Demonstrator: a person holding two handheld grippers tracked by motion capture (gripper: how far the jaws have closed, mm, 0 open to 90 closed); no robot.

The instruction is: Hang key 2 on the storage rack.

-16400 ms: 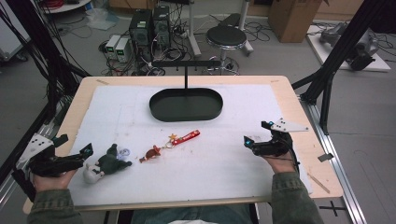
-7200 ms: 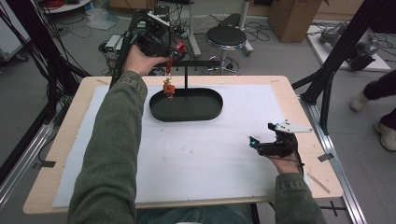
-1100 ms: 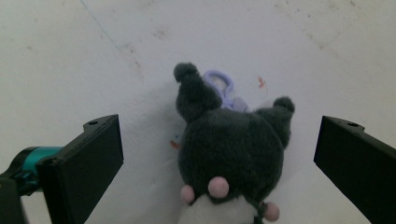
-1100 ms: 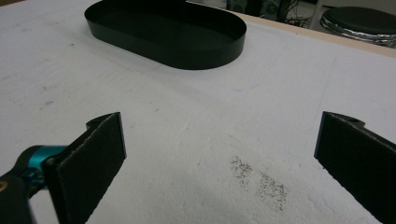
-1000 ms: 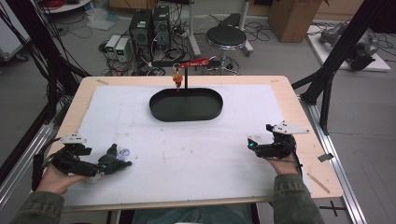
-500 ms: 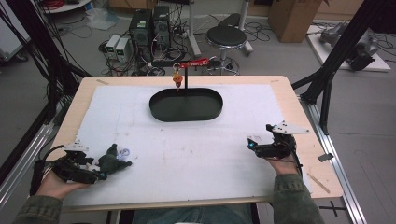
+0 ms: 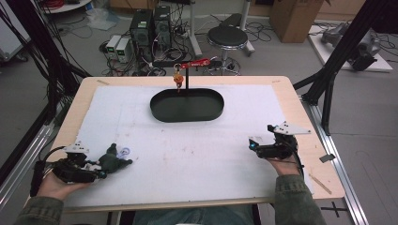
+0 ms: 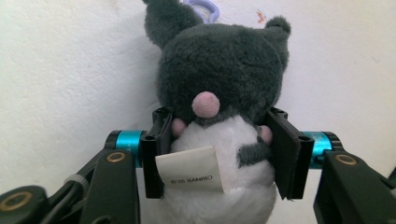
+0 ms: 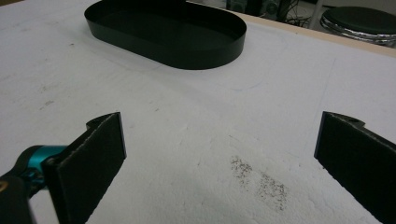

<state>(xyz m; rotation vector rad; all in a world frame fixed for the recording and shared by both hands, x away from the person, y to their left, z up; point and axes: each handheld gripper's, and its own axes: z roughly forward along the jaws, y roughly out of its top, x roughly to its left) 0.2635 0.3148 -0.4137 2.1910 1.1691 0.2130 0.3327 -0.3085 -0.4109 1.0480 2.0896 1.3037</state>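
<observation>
A dark grey and white plush toy (image 7: 112, 161) (image 8: 219, 74) with a pink nose and a white label lies on the white mat at the near left. My left gripper (image 7: 103, 170) (image 8: 222, 154) has just been closing, and its pads now press the toy's white belly from both sides. At the near right, my right gripper (image 7: 252, 145) (image 9: 224, 154) rests on the mat, open with nothing between its jaws. A black oval tray (image 7: 187, 117) (image 9: 205, 56) sits at the far middle. Behind it a black stand with a red bar (image 7: 197, 64) carries a hanging orange charm (image 7: 178, 79).
The white mat (image 7: 197, 150) covers most of the wooden table. A lilac ring (image 8: 205, 5) lies just beyond the toy's ear. Computers, cables and a stool (image 7: 227, 35) stand on the floor behind the table; black frame posts flank both sides.
The left gripper's jaws have closed in on the plush toy, from wide apart a second ago to pressing its sides. The right gripper has stayed where it was.
</observation>
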